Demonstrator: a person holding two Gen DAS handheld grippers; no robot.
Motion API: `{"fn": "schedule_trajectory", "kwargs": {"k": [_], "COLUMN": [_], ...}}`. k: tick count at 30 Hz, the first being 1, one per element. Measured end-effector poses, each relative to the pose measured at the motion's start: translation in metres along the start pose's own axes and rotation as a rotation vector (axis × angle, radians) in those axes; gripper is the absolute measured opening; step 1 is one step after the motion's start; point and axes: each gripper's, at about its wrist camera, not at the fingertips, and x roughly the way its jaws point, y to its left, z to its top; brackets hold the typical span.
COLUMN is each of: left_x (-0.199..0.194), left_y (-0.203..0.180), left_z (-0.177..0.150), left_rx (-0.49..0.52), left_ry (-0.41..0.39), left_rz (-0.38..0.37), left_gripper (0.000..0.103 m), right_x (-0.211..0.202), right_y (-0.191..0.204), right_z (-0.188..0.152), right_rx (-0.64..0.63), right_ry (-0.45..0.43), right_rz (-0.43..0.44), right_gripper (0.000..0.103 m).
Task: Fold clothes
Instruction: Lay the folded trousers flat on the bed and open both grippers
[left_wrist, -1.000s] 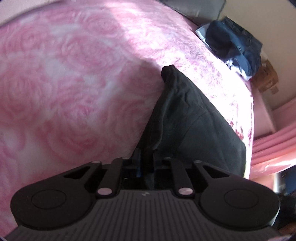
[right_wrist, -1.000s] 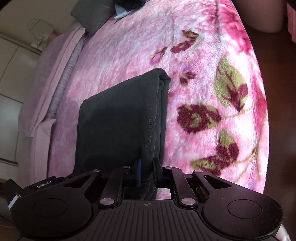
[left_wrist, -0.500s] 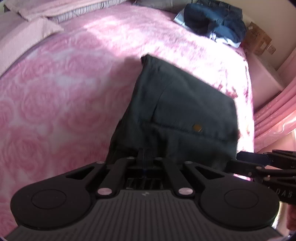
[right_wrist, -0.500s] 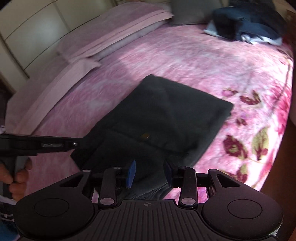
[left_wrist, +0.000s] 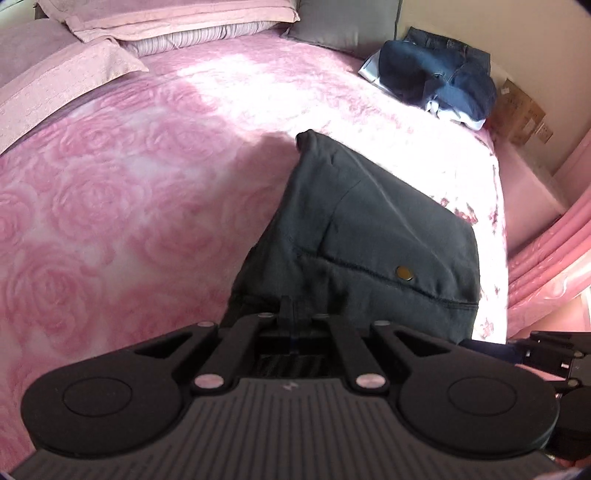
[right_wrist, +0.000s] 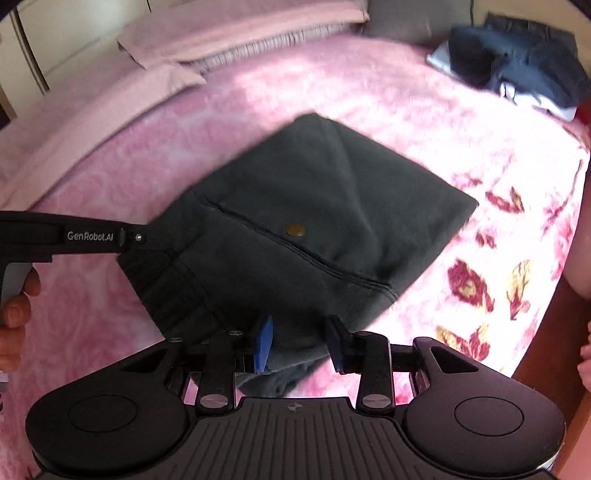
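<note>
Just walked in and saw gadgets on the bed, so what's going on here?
A person is folding clothes with a tool in each hand. Folded dark trousers lie on the pink blanket. The left tool is shut on their near edge; the right tool is open over the other near corner. More clothes sit piled at the far corner.

Sunlight falls across a pink rose-patterned bedspread (left_wrist: 110, 192), with pink pillows (left_wrist: 177, 14) and a cream wall (left_wrist: 517, 40) beyond.

The near edge of the folded dark grey fabric garment (left_wrist: 369, 236) is hidden behind the black left gripper (left_wrist: 287, 314). The pile of dark blue denim clothes (right_wrist: 517, 62) is blurred, so its pieces cannot be told apart.
</note>
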Motion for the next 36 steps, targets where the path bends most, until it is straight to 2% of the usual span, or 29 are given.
{"fn": "schedule_trajectory", "kwargs": {"k": [2,4,8,10,13,15,17,18,19,20,22,24,30,36], "left_x": [0.011,0.015,0.013,0.009,-0.006,-0.023,-0.038,-0.045,-0.052,-0.058,-0.070,-0.081,-0.110,-0.143], "left_y": [0.004,0.015,0.013,0.006,-0.002,-0.012,-0.022,-0.027,-0.030,-0.034,-0.043,-0.051,-0.075,-0.092], "left_z": [-0.009,-0.013,-0.011,-0.002,0.015,0.022,0.026,0.027,0.027,0.027,0.028,0.031,0.046,0.067], "left_rx": [-0.017,-0.087,-0.116,-0.109,-0.162,-0.161,-0.166,-0.181,-0.198,-0.210,-0.227,-0.232,-0.202,-0.170], "left_ry": [-0.013,-0.028,-0.022,0.007,0.063,0.089,0.134,0.159,0.180,0.205,0.250,0.274,0.253,0.178], "left_rz": [0.007,-0.014,-0.001,0.023,0.031,0.072,0.110,0.117,0.120,0.128,0.148,0.172,0.217,0.256], "left_gripper": [0.004,0.004,0.004,0.003,0.003,0.005,0.007,0.009,0.016,0.024,0.025,0.026,0.030,0.031], "right_x": [0.012,0.021,0.025,0.024,0.018,0.006,-0.009,-0.014,-0.017,-0.019,-0.027,-0.040,-0.077,-0.095], "right_y": [0.002,0.002,-0.002,-0.005,-0.013,-0.018,-0.023,-0.026,-0.027,-0.030,-0.038,-0.043,-0.043,-0.041], "right_z": [-0.005,-0.010,-0.011,-0.007,0.010,0.020,0.028,0.031,0.032,0.034,0.038,0.045,0.067,0.081], "right_rx": [-0.002,-0.002,0.003,-0.004,0.023,0.044,0.055,0.060,0.063,0.068,0.092,0.107,0.047,0.044], "right_ry": [0.013,0.019,0.028,0.052,0.112,0.140,0.162,0.182,0.219,0.263,0.306,0.301,0.258,0.239], "right_rz": [-0.009,-0.015,-0.007,0.004,0.034,0.062,0.080,0.082,0.080,0.090,0.091,0.080,0.016,0.005], "right_gripper": [0.037,0.036,0.036,0.036,0.037,0.037,0.048,0.062,0.068,0.068,0.068,0.068,0.068,0.068]}}
